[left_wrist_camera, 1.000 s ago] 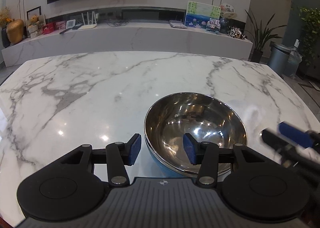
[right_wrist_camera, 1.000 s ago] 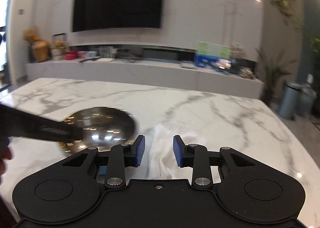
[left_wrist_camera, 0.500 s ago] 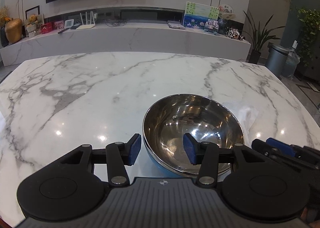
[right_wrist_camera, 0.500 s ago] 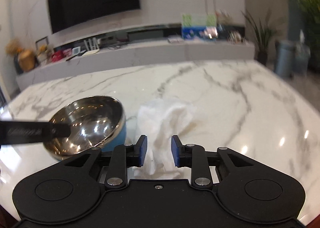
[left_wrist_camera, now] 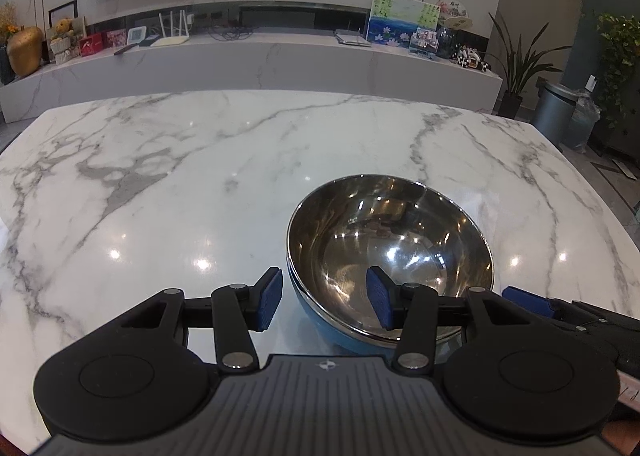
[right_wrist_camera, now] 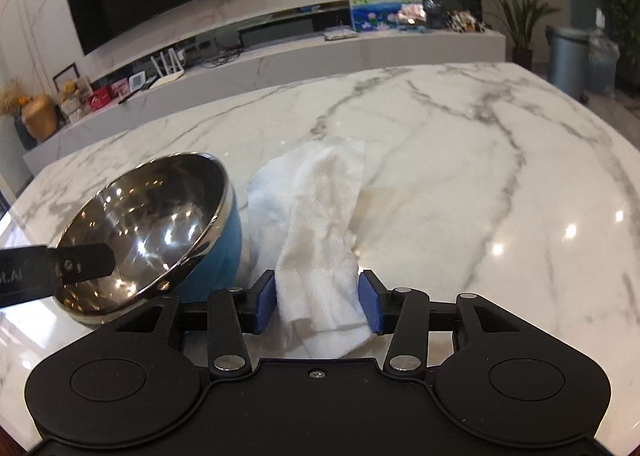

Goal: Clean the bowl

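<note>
A steel bowl (left_wrist_camera: 392, 248) with a blue outside stands on the marble table (left_wrist_camera: 160, 196). My left gripper (left_wrist_camera: 323, 300) is open over its near rim, with one finger inside the bowl and one outside. A gap shows between the outer pad and the blue wall. In the right wrist view the bowl (right_wrist_camera: 152, 224) is at the left, with a left finger (right_wrist_camera: 84, 260) reaching into it. A crumpled white cloth (right_wrist_camera: 316, 208) lies right beside the bowl. My right gripper (right_wrist_camera: 318, 304) is low over the cloth's near end, its jaws opening with the cloth between the pads.
The table (right_wrist_camera: 480, 176) stretches wide to the right of the cloth. Its far edge faces a long marble ledge (left_wrist_camera: 260, 60) with small items under a wall screen. A grey bin (left_wrist_camera: 556, 112) and plants stand off to the right.
My right gripper has come down and rolled, and its jaws have widened around the cloth's near end. In the left wrist view it has sunk lower at the right edge. Left gripper and bowl are unchanged.
</note>
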`<action>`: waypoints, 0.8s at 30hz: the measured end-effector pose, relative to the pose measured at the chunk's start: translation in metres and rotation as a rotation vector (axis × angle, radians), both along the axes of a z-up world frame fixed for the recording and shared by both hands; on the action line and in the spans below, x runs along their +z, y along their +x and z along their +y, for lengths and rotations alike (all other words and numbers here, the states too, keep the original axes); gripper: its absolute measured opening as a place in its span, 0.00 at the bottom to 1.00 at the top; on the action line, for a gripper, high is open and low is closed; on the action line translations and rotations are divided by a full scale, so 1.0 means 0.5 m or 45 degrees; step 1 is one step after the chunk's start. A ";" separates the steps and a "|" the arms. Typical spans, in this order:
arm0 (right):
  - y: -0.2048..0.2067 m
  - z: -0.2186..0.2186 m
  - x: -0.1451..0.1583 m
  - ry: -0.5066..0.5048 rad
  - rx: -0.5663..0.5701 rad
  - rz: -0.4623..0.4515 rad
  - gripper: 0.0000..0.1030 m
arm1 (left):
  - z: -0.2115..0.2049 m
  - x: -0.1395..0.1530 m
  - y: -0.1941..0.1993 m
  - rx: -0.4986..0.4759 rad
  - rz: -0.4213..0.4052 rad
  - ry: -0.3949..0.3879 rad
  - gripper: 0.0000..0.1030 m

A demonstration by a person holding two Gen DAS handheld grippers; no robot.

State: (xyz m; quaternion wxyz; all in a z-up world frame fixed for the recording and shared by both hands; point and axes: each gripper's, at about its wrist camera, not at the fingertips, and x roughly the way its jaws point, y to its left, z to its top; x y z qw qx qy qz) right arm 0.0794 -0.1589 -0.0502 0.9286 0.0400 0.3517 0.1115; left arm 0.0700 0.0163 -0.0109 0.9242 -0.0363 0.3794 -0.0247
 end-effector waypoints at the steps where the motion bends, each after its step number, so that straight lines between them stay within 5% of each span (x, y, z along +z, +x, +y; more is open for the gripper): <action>1: -0.003 0.004 -0.001 -0.015 0.007 -0.010 0.42 | 0.000 -0.002 0.000 0.002 0.006 -0.001 0.43; 6: -0.018 0.025 0.001 -0.113 0.045 -0.064 0.42 | 0.003 -0.006 0.000 0.009 0.020 -0.004 0.43; 11: -0.016 0.010 0.008 -0.015 0.053 -0.047 0.42 | 0.009 -0.005 0.002 0.023 0.022 -0.013 0.43; 17: -0.022 0.030 -0.003 -0.092 0.116 -0.070 0.43 | 0.011 -0.008 0.004 0.023 0.041 -0.041 0.44; 19: -0.023 0.033 -0.004 -0.104 0.129 -0.081 0.37 | 0.014 -0.009 0.005 0.030 0.052 -0.052 0.44; 20: -0.024 0.036 -0.003 -0.107 0.148 -0.085 0.26 | 0.015 -0.009 0.005 0.033 0.054 -0.052 0.43; 24: -0.027 0.047 0.000 -0.137 0.202 -0.099 0.15 | 0.015 -0.007 0.004 0.032 0.054 -0.045 0.43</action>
